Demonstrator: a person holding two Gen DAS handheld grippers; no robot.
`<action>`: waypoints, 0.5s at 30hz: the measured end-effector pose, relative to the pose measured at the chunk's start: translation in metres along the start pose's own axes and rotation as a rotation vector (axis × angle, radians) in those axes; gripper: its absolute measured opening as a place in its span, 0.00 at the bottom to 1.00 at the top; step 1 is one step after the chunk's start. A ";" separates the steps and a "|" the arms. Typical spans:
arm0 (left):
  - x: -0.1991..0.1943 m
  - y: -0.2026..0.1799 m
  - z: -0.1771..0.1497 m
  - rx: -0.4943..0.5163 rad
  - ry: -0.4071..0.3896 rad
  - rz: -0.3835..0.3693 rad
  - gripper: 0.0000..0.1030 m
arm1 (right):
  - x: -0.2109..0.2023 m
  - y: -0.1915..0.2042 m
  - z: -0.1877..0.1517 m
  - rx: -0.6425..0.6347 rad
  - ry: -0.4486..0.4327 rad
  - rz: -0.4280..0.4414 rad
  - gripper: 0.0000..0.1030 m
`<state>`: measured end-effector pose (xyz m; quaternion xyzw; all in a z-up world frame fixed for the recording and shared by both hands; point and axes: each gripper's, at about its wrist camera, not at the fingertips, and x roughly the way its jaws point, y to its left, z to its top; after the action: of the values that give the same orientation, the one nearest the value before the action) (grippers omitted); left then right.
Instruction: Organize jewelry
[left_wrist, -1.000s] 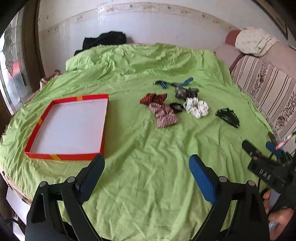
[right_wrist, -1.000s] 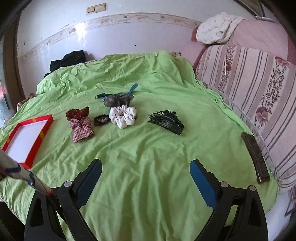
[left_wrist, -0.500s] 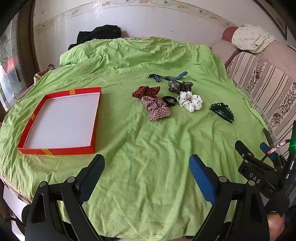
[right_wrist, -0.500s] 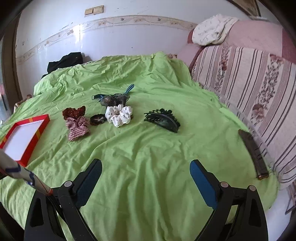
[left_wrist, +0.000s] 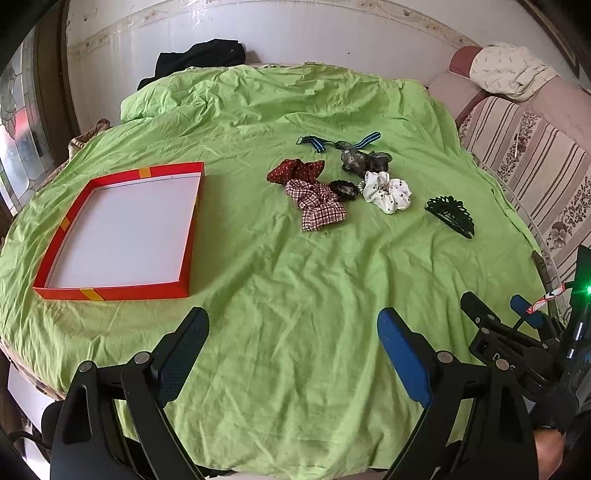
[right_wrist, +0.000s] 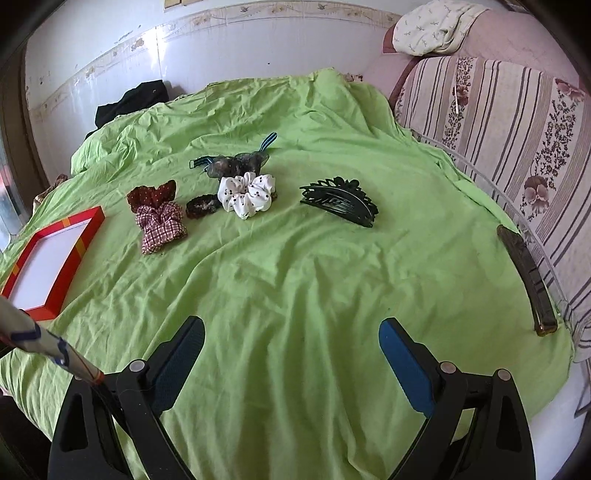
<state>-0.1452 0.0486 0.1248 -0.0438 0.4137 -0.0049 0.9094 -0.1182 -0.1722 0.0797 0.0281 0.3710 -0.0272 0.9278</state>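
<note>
My left gripper and my right gripper both gape wide, holding nothing, low in frame over the green sheet. One red tray, white inside, lies at left. At upper centre I count four scrunchies: red dotted, plaid, dark, white spotted. One black claw clip lies to their right.
</note>
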 end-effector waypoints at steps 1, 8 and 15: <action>0.000 0.000 0.000 0.000 0.000 0.000 0.89 | 0.000 0.000 0.000 0.001 0.000 0.001 0.95; 0.004 -0.004 0.000 0.012 0.011 0.009 0.89 | 0.003 -0.003 -0.003 0.012 0.009 0.021 0.93; 0.009 -0.004 -0.001 0.010 0.019 0.004 0.89 | 0.007 0.001 -0.005 -0.008 0.025 0.042 0.89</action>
<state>-0.1401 0.0439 0.1181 -0.0382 0.4225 -0.0056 0.9055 -0.1166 -0.1712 0.0709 0.0326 0.3820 -0.0059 0.9236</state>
